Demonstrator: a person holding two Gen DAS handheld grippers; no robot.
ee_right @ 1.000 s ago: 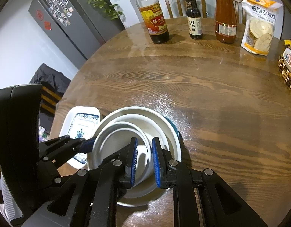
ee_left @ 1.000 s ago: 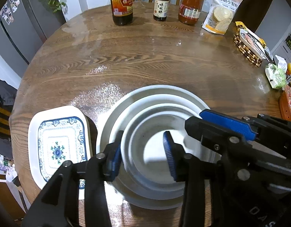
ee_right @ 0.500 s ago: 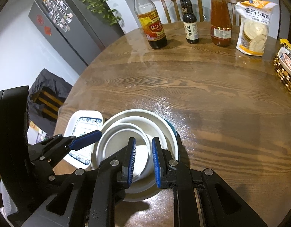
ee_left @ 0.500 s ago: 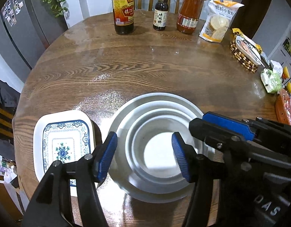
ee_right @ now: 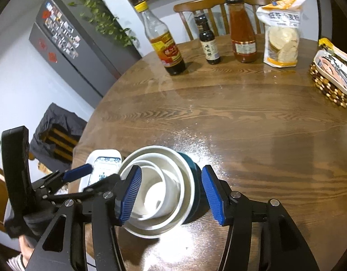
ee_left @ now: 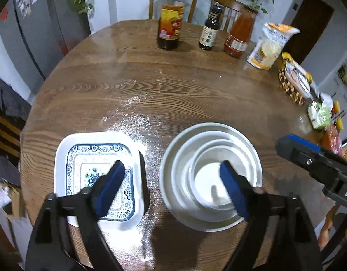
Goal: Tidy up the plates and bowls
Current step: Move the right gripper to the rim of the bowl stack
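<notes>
- Left hand-held gripper (ee_left: 171, 186) gaping wide, holding nothing; right hand-held gripper (ee_right: 172, 192) same.
- Nested white bowls (ee_left: 210, 176) beside blue-patterned rectangular plate (ee_left: 97, 155) near worktop (ee_left: 173, 94) front edge.

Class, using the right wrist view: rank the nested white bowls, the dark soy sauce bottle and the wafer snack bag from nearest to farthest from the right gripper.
1. Nested white bowls, between the open fingers of the right gripper.
2. Dark soy sauce bottle, far edge, centre.
3. Wafer snack bag, far edge, right; close to the bottle's distance.

On the table stood three bottles (ee_right: 164, 45), one snack bag (ee_right: 282, 31), one woven basket (ee_right: 331, 76), one square plate (ee_left: 96, 176) and one stack of nested bowls (ee_left: 210, 176).
</notes>
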